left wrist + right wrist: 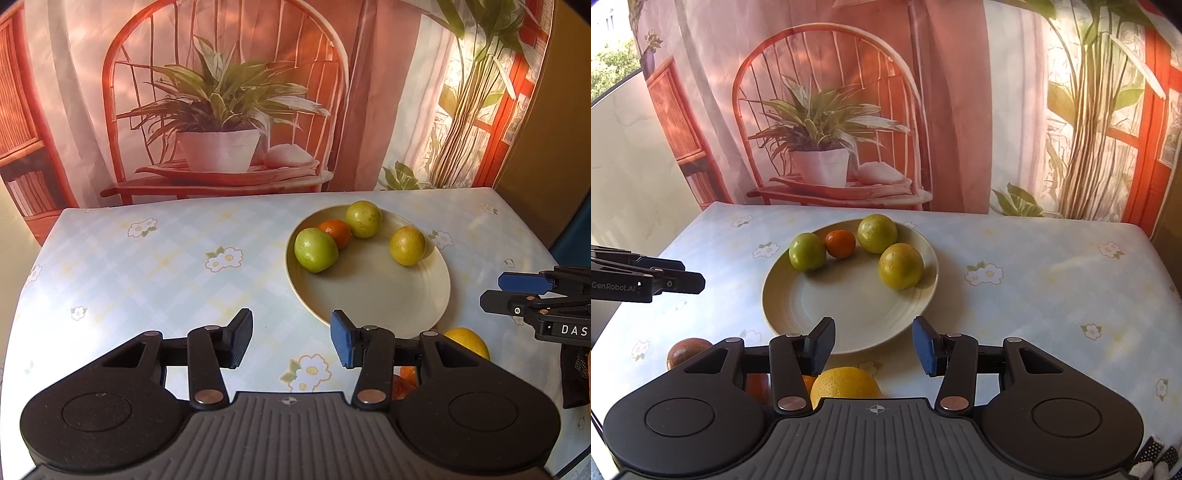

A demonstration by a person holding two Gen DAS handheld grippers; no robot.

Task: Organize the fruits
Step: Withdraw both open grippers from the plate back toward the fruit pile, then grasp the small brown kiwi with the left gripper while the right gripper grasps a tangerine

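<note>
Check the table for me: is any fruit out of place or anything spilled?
Nothing spilled or damaged. Four fruits sit on the plate, but several still lie off it on the tablecloth near its front rim: a yellow orange, a dark reddish-brown fruit and small orange fruits partly hidden behind the right gripper.

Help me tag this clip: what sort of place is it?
Probably a staged home tabletop: a table with a floral cloth, a plate of fruit, and a printed backdrop showing a chair and potted plant.
</note>
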